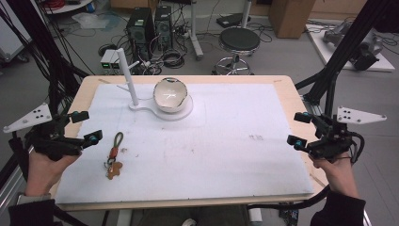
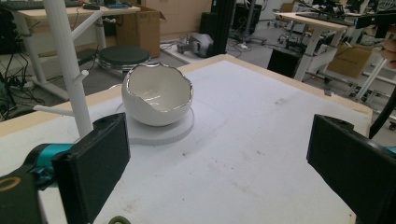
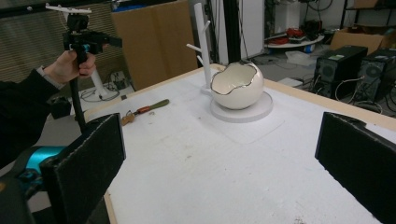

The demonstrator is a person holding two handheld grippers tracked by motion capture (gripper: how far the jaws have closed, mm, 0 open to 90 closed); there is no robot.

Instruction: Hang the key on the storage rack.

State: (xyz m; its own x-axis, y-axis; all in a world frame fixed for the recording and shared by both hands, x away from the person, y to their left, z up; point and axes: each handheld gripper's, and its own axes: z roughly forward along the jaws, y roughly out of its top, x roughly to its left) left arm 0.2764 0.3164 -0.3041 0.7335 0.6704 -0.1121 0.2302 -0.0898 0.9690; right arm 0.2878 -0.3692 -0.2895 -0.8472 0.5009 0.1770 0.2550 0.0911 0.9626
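Your left gripper (image 1: 87,126) hung over the left edge of the table with its jaws spread wide and nothing between them; the left gripper view showed only bare mat in the gap. Your right gripper (image 1: 299,128) was held the same way at the right edge, jaws parted and empty, your right hand (image 1: 335,172) below it. Just beside your left gripper, toward the middle, a keychain (image 1: 113,156) lay flat on the white mat (image 1: 226,146), its olive loop pointing away from you and a brown cookie-shaped charm at the near end. Neither gripper touched it. Farther back, left of centre, a white eggshell-shaped bowl (image 1: 170,95) with a silvery jagged rim sat on the round base of a white stand (image 1: 185,112). The stand's branched post (image 1: 128,77) rose upright just left of the bowl. Beyond the table's far edge you could see a black stool (image 1: 239,41) and computer towers (image 1: 149,26) on the floor.
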